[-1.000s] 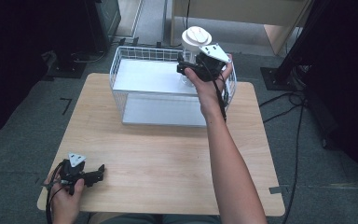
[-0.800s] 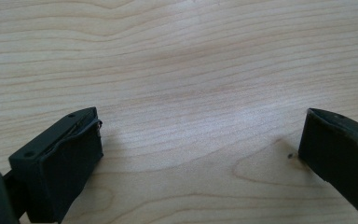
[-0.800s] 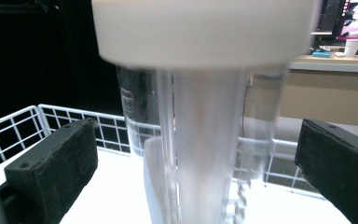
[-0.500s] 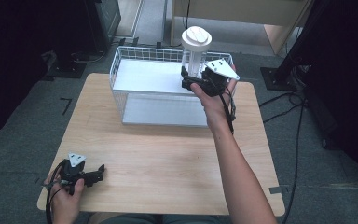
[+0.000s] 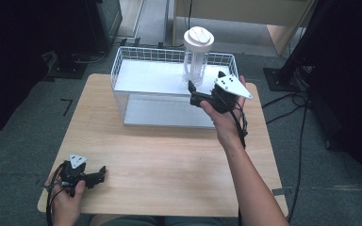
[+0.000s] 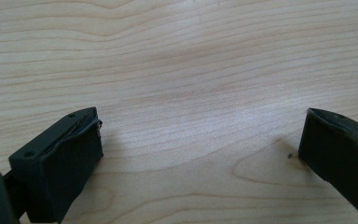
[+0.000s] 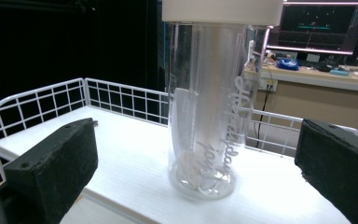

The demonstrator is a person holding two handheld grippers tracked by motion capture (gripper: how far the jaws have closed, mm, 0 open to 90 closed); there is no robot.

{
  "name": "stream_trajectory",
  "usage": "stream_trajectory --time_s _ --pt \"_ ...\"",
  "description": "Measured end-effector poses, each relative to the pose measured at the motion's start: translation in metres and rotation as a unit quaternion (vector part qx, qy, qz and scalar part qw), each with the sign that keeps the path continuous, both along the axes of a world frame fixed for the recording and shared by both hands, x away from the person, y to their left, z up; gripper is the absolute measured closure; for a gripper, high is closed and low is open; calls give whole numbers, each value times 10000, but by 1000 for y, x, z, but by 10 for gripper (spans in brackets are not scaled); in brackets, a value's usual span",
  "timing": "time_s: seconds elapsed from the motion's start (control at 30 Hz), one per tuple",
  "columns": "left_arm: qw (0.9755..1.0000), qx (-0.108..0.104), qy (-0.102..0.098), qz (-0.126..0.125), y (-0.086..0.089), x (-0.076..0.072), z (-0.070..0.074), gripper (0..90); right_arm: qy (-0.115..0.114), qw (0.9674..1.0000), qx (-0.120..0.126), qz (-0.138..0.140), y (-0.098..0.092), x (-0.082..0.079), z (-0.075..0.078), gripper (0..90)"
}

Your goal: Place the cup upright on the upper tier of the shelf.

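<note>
Standing on rack: clear bottle (image 5: 196,61), upright on white wire rack (image 5: 141,77)
Right gripper (image 5: 199,95): fingers spread wide, just before bottle
Left gripper (image 5: 94,178): fingers wide, well away from rack, on desk (image 5: 169,155)

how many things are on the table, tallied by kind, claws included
clear bottle with white lid: 1
white wire rack: 1
black claws: 2, left claw and right claw
total: 4
</note>
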State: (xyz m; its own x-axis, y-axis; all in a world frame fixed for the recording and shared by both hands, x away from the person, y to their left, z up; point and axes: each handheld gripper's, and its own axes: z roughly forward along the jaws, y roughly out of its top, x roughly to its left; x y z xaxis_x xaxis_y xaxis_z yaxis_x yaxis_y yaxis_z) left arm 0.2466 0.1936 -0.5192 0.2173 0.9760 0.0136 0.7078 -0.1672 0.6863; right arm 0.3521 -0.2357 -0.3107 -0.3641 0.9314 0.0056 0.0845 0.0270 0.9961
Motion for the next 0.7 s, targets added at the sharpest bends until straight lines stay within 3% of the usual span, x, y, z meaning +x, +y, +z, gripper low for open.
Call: stream_trajectory --time_s 0.43,0.5,0.7 --pt "10000 1 2 -1 0 0 0 0 -38 9999 56 133 -28 -34 -16 0" --pt "10000 1 3 -1 0 0 0 0 -55 9999 -52 74 -37 -39 -24 0" --pt "10000 1 6 -2 0 0 0 0 75 9999 7 -91 -60 -45 -43 0"
